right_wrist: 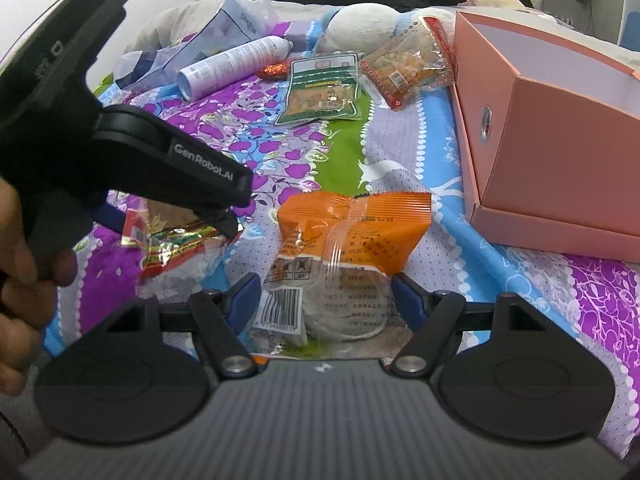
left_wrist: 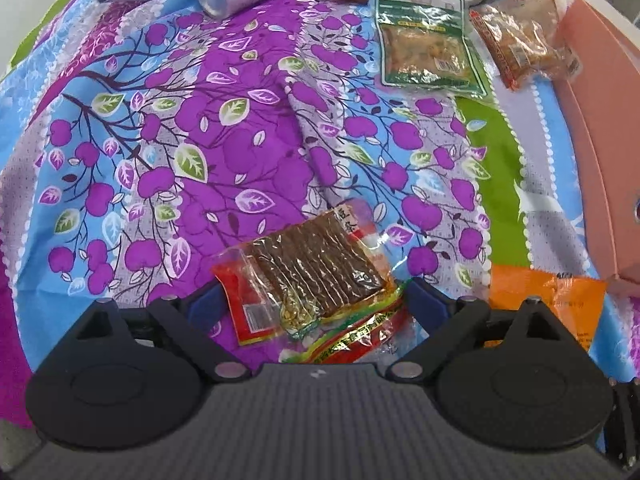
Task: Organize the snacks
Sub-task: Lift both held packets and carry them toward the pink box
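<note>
We count four snack packs: red [left_wrist: 304, 280]; orange [right_wrist: 352, 236]; green [right_wrist: 324, 88]; clear-red [right_wrist: 408, 68]; one box [right_wrist: 560, 140]; one bottle [right_wrist: 236, 64]; two grippers [left_wrist: 312, 304] [right_wrist: 320, 300].

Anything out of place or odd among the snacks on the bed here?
Yes: a white spray can lies on its side among the packets, and it is no snack. The pink box shows nothing inside; every visible packet lies loose on the sheet. No spill or tear shows.
</note>
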The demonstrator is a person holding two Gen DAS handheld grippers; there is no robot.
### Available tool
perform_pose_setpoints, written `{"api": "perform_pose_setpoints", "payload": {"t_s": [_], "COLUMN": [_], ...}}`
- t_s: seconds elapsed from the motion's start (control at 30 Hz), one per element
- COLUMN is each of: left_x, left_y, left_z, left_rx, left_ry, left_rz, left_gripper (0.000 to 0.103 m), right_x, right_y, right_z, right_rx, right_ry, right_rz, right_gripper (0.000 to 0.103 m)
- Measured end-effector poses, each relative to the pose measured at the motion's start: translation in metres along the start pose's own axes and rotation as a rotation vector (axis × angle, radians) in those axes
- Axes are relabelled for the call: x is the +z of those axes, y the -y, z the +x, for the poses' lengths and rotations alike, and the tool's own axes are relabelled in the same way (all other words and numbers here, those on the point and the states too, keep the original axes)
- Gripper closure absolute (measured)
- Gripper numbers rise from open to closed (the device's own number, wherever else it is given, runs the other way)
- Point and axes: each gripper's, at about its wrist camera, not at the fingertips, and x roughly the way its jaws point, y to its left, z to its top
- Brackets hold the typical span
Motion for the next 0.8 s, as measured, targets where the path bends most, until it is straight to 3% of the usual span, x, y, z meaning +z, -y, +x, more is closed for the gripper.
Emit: {"api": "perform_pose_setpoints", "payload": {"t_s": [0.13,0.3,0.8], "left_x": [0.0,0.0,-0.009], "left_y": [-0.003,-0.008,-0.018], "left_z": [-0.007,-0.016,-0.079], "left_rx": [-0.018,-0.052,-0.165], "left_ry": [0.024,0.038,0.14], "left_rz": [0.018,0.028,0.019], "left_gripper": [0.027,0.038,0.039], "right_x": [0.002,0.005,0.024], "right_y": [0.0,0.002,0.015], "right_z": [-0.004,-0.009,-0.049], "right_rx": [-0.004,-0.013,-0.013], "right_ry": [-0.001,0.004,0.063], "right_rz": [-0.011,-0.006,0.029], "right_gripper": [0.028,0.028,0.029]}}
